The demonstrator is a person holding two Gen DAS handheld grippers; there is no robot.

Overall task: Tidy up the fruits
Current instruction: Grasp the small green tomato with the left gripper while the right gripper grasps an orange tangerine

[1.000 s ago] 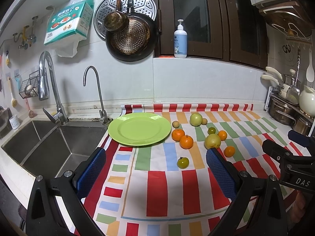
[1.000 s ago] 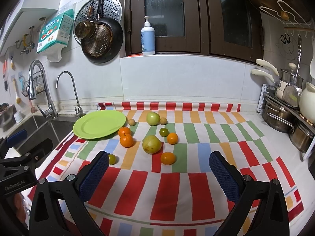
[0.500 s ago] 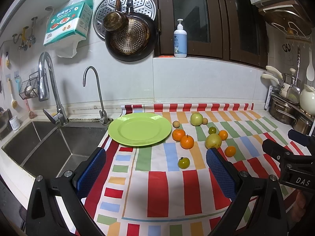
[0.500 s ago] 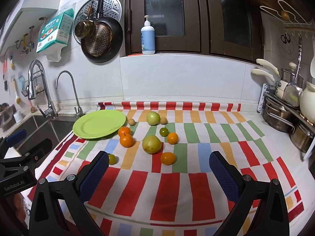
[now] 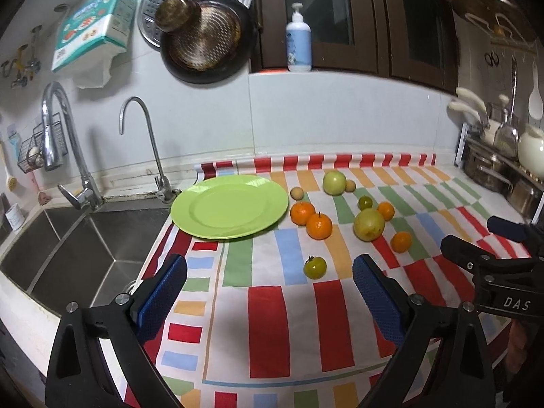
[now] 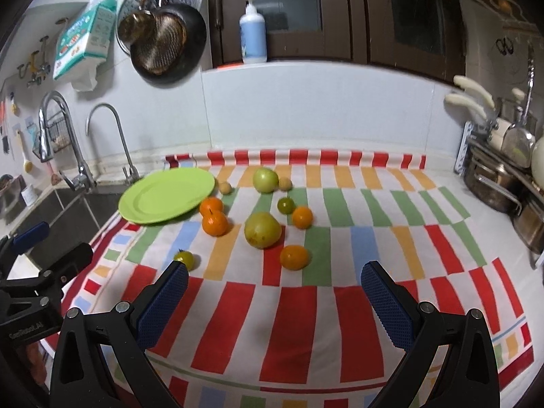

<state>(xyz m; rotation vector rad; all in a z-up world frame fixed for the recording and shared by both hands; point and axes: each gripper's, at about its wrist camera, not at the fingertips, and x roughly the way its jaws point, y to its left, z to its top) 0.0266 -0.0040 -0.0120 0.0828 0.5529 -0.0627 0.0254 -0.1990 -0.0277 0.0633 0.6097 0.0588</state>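
Note:
A bare green plate lies at the left of the striped cloth. Several fruits lie loose to its right: two oranges, a big yellow-green fruit, a small green tomato, a small orange, a green apple. My left gripper hovers over the near cloth, jaws wide and closing slightly, nothing between them. My right gripper stands open and empty; the tomato lies just past its left fingertip.
A steel sink with two taps lies left of the plate. Pots and a utensil rack stand at the right end of the counter. Pans hang on the wall behind, with a soap bottle on the ledge.
Both grippers have come forward and down towards the fruits, which now look larger and nearer. The right view has swung slightly, so the tomato now sits by its left fingertip.

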